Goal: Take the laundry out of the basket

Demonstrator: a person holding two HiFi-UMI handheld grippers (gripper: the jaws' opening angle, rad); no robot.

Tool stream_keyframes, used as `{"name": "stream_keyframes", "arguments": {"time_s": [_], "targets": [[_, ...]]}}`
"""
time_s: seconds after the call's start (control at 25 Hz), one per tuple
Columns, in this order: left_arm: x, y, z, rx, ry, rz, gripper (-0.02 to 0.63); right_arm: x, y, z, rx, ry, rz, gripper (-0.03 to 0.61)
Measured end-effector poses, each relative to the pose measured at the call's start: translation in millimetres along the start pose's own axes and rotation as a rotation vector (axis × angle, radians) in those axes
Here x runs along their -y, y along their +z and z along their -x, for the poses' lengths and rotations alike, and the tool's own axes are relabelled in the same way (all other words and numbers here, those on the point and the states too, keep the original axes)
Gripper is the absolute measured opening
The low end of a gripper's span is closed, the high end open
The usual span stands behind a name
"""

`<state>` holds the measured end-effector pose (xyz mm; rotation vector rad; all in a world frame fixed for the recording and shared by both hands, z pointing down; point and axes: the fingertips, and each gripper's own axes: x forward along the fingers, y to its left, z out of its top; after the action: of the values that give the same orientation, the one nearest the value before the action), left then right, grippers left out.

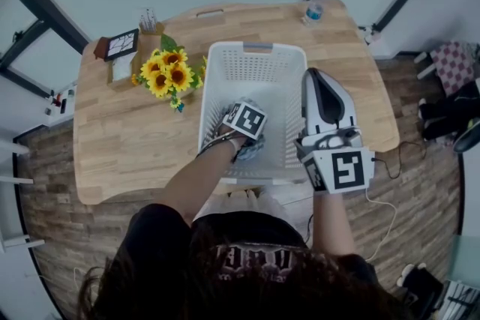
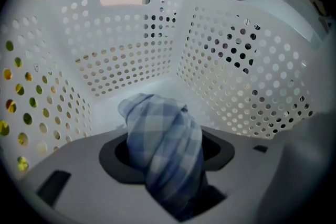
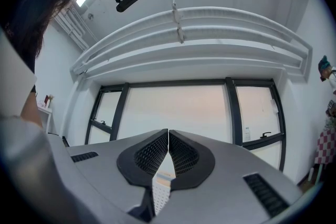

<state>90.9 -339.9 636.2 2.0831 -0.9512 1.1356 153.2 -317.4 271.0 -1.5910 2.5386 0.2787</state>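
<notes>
— How do the jaws stand?

— On the left gripper (image 2: 169,157) they are narrowed onto a bunched blue checked cloth (image 2: 157,123), which stands up from between the dark pads. On the right gripper (image 3: 168,134) they meet at the tips with nothing in them.

— Where is that cloth?

— Down inside the white basket (image 1: 259,71), toward its near end, with the left gripper reaching in from above. I count one piece of cloth, one basket and two grippers.

— And the right one?

— It is held outside, just beside the basket's right rim, aimed at the windows (image 3: 178,113) across the room.

— What else is round about?

— The basket sits on a wooden worktop (image 1: 127,146). Just beside its left rim is one bunch of sunflowers (image 1: 169,73), and beyond that one small framed card (image 1: 122,45). One water bottle (image 1: 316,4) stands at the far right corner. A cable (image 1: 384,200) trails over the floor on the right.

— Anything you can't see?

— From above, the left gripper's marker cube and the forearm cover most of the cloth and the basket floor under it. The right gripper's body overlaps the basket's right wall. A red checked thing (image 1: 456,64) at the room's edge is cut off, and I can't tell what it is.
</notes>
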Motion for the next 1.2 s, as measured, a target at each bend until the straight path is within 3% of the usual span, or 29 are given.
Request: {"name": "stream_keyframes", "arguments": {"time_s": [0.24, 0.48, 0.72, 1.2], "targets": [[0, 8, 6, 0.028, -0.023, 0.060, 0.228, 0, 5, 0, 0.024, 0.012, -0.006, 0.028], [1, 18, 17, 0.066, -0.013, 0.060, 0.218, 2, 0, 0, 0.002, 0.005, -0.001, 0.028], [5, 51, 42, 0.189, -0.025, 0.060, 0.218, 3, -1, 0, -0.007, 0.005, 0.013, 0.028], [23, 99, 109, 0.376, 0.000, -0.043, 0.216, 11, 0, 3, -0.002, -0.008, 0.013, 0.028]]}}
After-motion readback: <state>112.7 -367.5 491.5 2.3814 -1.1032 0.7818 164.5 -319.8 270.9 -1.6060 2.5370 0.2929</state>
